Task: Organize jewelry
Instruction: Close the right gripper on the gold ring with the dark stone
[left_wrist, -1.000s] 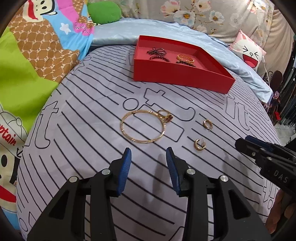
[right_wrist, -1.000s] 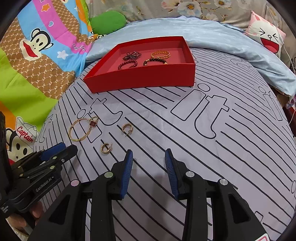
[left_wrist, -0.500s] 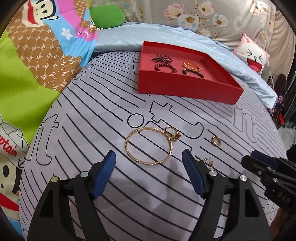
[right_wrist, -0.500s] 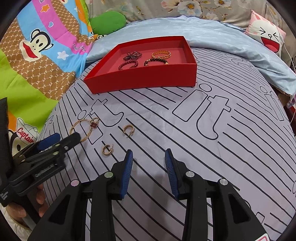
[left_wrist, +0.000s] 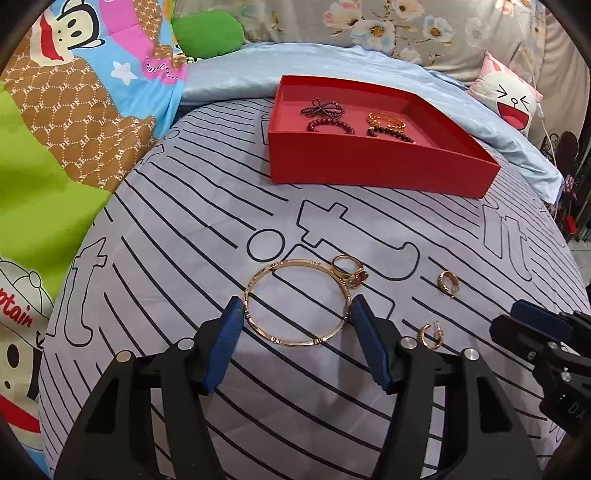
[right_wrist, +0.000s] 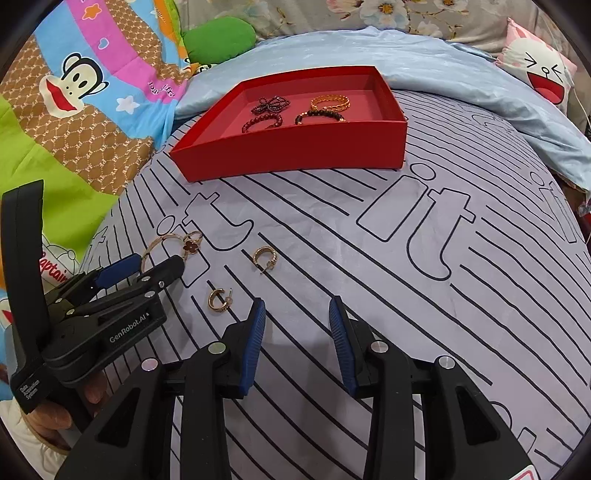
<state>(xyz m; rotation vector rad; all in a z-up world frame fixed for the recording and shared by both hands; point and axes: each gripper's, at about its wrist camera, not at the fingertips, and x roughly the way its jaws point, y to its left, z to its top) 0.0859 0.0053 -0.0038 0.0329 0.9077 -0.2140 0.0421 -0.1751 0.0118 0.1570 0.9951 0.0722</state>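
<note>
Reaching low over the bed, the left gripper is spread wide, one blue pad on each side of the gold bangle. The pads sit just beside the bangle's rim, but I cannot tell if they touch it. The bangle lies flat on the striped sheet. A gold ring with a red flower rests against the bangle's far edge. Two small gold earrings lie to the right, one near and one farther.

The right gripper is partly open and holds nothing. It hangs above the sheet, near the closer earring.

The red tray sits farther back on the bed. Inside it are a dark bow, two dark bead bracelets and a gold bracelet.
</note>
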